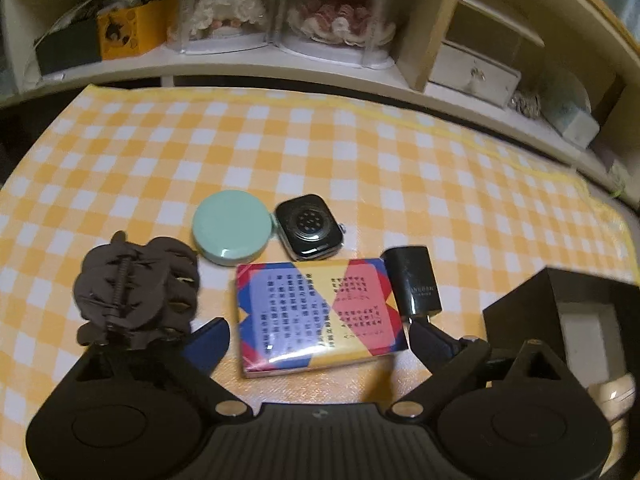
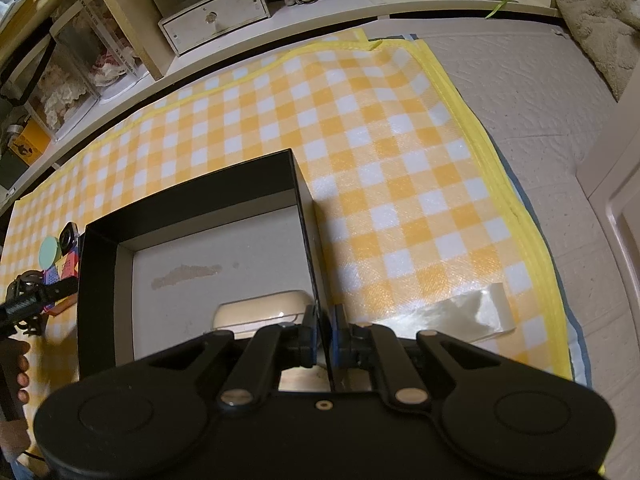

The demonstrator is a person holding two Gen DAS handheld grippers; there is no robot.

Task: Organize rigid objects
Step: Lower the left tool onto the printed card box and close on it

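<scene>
In the left wrist view my left gripper [image 1: 316, 340] is open, its fingers on either side of a colourful card box [image 1: 318, 314] lying on the yellow checked cloth [image 1: 360, 168]. Beside it lie a brown hair claw [image 1: 134, 294], a mint round case [image 1: 231, 227], a black watch body [image 1: 309, 227] and a black charger plug [image 1: 416, 286]. In the right wrist view my right gripper [image 2: 324, 334] is shut on the right wall of a black open box [image 2: 308, 216]. A beige earbud case [image 2: 262, 314] lies inside the box.
White shelves run along the back with doll cases [image 1: 332, 12], a yellow box [image 1: 132, 30] and a small white drawer [image 2: 214, 18]. A clear plastic piece [image 2: 468, 314] lies on the cloth. A quilted grey mat [image 2: 520, 92] lies to the right.
</scene>
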